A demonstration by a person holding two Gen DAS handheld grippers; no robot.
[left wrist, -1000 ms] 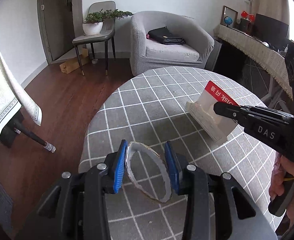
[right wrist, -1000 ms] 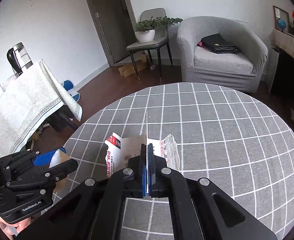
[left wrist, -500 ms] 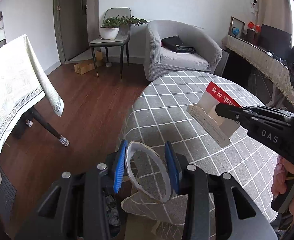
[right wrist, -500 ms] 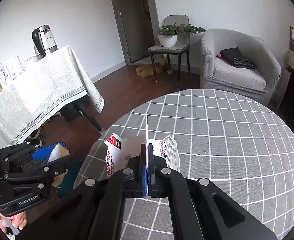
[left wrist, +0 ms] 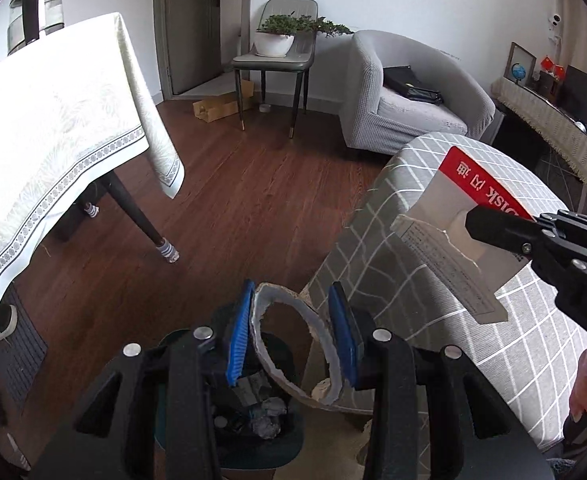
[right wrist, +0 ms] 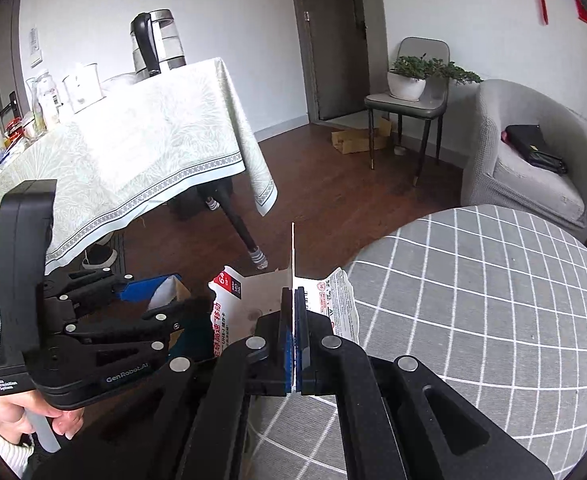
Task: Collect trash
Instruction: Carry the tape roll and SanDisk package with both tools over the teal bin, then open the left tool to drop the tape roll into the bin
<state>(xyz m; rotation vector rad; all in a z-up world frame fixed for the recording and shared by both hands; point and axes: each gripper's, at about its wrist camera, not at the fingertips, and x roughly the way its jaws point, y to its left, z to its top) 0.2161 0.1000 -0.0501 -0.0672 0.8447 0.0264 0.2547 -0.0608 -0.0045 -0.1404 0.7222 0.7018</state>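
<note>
1. grey, torn cardboard ring, an open loop with ragged edges, sits between the blue pads of the left gripper; the pads press on its 2 sides, so the left claw is clamped on it.
2. the dark round trash bin with crumpled grey scraps inside lies directly below and slightly left of that ring in the left wrist view, on the brown wood floor just beside the edge of the round table with the grey checked cloth. i judge this is the relation that counts: ring above bin mouth, so letting go should drop it in.
3. the ring's long axis runs from far-left down to near-right between the pads, tilted, not flat.
4. the right gripper has its jaws fully together on a flat red-and-white torn card package, which stands edge-on between the pads.
5. in the left wrist view that package hangs over the table edge, to the right of the bin and farther from it than the ring.
6. the left hand is the nearer to the bin; my guess is the ring goes first, then the package must travel left.
</note>
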